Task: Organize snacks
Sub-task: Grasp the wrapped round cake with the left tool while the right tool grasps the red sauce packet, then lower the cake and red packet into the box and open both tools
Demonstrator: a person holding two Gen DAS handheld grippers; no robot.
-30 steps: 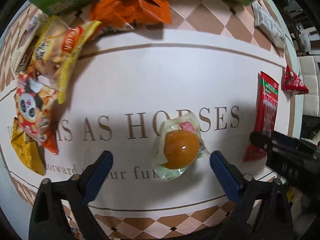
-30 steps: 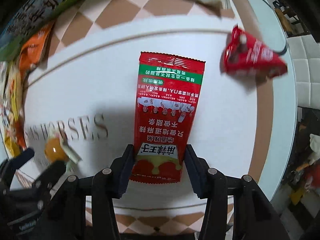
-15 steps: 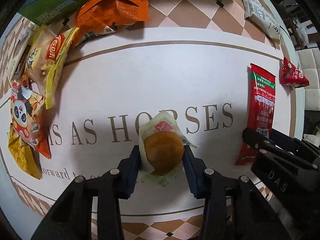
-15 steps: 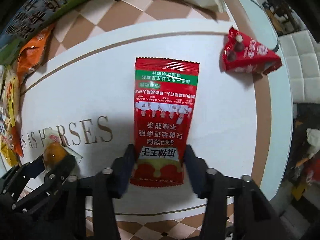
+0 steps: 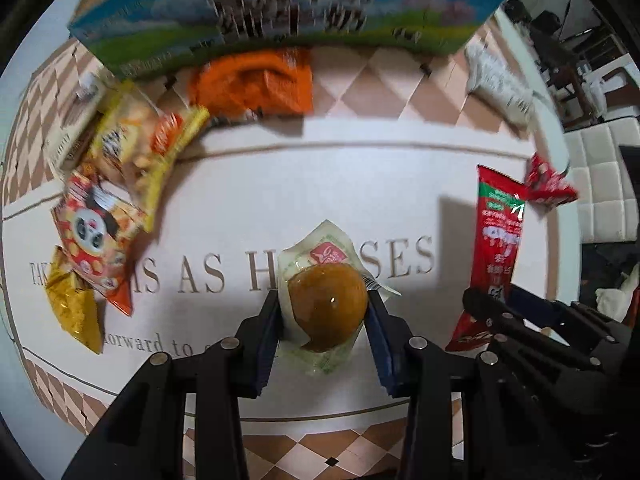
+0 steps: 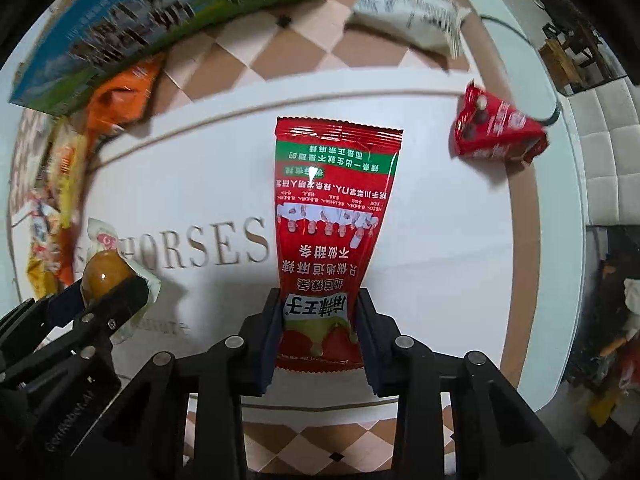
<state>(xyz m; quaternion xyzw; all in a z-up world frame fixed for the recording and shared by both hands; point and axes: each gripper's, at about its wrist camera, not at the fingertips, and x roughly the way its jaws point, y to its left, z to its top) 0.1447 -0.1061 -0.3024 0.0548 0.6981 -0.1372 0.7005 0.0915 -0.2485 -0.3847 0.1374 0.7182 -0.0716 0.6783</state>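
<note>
My left gripper (image 5: pixel 324 316) is shut on a brown egg in a clear wrapper (image 5: pixel 327 307) and holds it above the white table; it also shows in the right wrist view (image 6: pixel 105 274). My right gripper (image 6: pixel 318 320) is shut on the lower end of a long red spicy-strip packet (image 6: pixel 332 232), lifted off the table; the packet also shows in the left wrist view (image 5: pixel 498 240).
A small red packet (image 6: pixel 498 128) and a white packet (image 6: pixel 408 28) lie at the far right. A green-blue box (image 5: pixel 288 8), an orange bag (image 5: pixel 256 84), a yellow bag (image 5: pixel 136 148), a panda bag (image 5: pixel 96 232) and a gold packet (image 5: pixel 74 304) line the back and left.
My left gripper closed on the egg packet and lifted it. My right gripper tightened on the red packet and lifted it. Both views have pulled back from the table.
</note>
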